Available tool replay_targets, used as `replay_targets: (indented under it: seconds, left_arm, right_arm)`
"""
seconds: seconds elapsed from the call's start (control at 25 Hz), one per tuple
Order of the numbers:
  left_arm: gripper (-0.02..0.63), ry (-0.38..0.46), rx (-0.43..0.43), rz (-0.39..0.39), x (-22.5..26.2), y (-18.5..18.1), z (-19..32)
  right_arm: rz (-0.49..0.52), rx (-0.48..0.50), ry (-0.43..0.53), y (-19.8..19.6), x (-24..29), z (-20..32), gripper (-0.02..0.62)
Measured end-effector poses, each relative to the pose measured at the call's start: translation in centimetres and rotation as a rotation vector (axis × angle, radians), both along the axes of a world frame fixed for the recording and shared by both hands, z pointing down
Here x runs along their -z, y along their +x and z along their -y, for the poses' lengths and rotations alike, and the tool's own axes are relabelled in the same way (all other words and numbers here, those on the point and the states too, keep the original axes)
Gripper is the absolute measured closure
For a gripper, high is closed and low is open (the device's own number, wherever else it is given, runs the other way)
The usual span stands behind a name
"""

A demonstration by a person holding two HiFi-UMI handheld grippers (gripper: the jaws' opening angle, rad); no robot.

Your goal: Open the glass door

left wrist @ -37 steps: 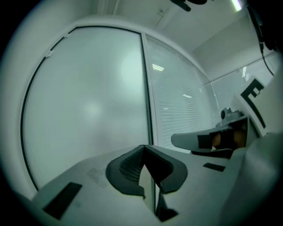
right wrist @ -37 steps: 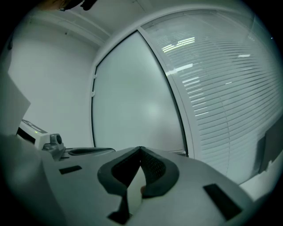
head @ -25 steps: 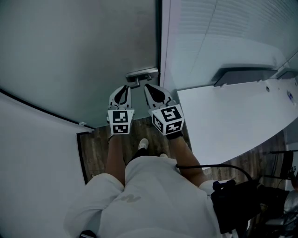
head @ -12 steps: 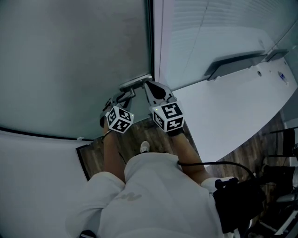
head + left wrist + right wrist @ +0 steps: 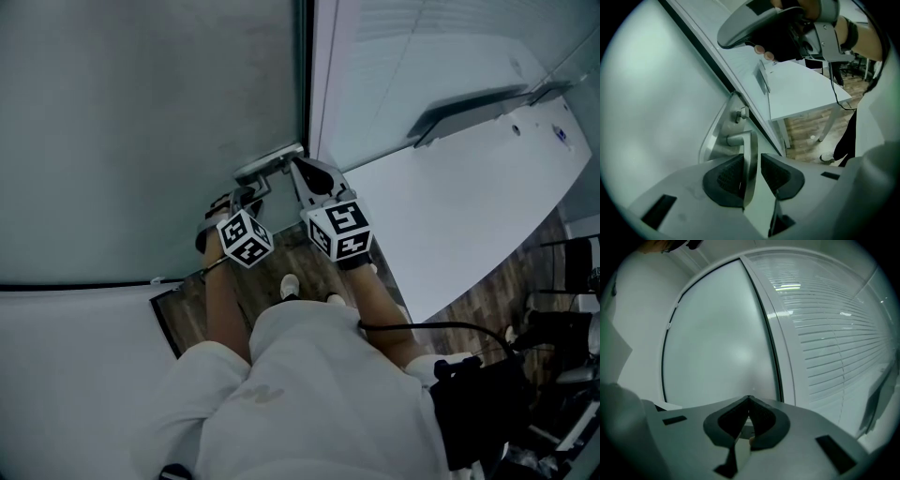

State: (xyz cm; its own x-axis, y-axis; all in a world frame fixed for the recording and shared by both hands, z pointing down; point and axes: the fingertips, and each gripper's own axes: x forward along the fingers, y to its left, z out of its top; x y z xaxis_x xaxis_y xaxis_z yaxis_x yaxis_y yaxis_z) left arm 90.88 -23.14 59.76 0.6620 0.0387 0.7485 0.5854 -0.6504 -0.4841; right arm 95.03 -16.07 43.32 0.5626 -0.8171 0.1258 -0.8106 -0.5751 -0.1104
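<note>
1. Down by the edge of the glass door (image 5: pixel 141 122), the head view shows both tools close to the metal handle (image 5: pixel 270 161); the left gripper (image 5: pixel 242 199) is just under it; the right gripper (image 5: pixel 302 171) has its tip right beside it; how the jaws stand is hard to see from up here.
2. The left gripper view shows it up close; the handle's flat bar runs between the jaws; they have just been opening and stand partly apart; the bar lies by one pad (image 5: pixel 726 178), with a gap to the other, so nothing is squeezed.
3. The right gripper view shows its jaws pressed together with nothing in them; the frosted door fills most of it, with blinds (image 5: pixel 834 333) at the side.
4. Only the head view shows a shoe (image 5: pixel 289 286) on the wood floor (image 5: pixel 272 267); a white table (image 5: pixel 450 206) stands to the right.
</note>
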Motion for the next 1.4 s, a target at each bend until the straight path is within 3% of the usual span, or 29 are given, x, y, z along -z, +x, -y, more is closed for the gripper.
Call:
replay_targets:
  seconds: [0.16, 0.4, 0.48, 0.64, 0.84, 1.04, 1.28, 1.4]
  left_arm:
    - [0.500, -0.005, -0.014, 0.034, -0.2, -0.2, 0.0]
    - [0.500, -0.022, -0.017, -0.006, -0.2, -0.3, 0.0]
    - [0.501, -0.080, -0.003, -0.001, -0.7, 0.0, 0.0]
    - [0.506, -0.302, 0.050, -0.033, -1.4, 0.1, 0.1]
    - [0.506, -0.314, 0.065, -0.087, -1.2, 0.1, -0.3]
    - [0.505, -0.233, 0.081, -0.113, -0.8, -0.3, -0.3]
    - [0.505, 0.025, 0.073, -0.110, -0.4, -1.3, -1.0]
    - [0.505, 0.046, 0.133, -0.116, -0.4, -1.9, -1.6]
  right_arm:
    - [0.030, -0.017, -0.009, 0.3, -1.2, -0.1, 0.595]
    - [0.060, -0.020, -0.029, -0.3, -2.8, -0.5, 0.595]
    - [0.067, -0.025, -0.031, -0.4, -3.2, -1.0, 0.595]
    - [0.077, -0.030, -0.029, -1.2, -3.4, -2.1, 0.595]
    - [0.067, -0.054, -0.017, -1.4, -2.6, -5.4, 0.595]
    - [0.054, -0.087, 0.020, -1.7, -1.3, -9.0, 0.595]
    - [0.032, -0.081, 0.051, -2.9, 0.0, -12.7, 0.595]
    - [0.024, -0.067, 0.058, -3.8, 0.1, -14.7, 0.595]
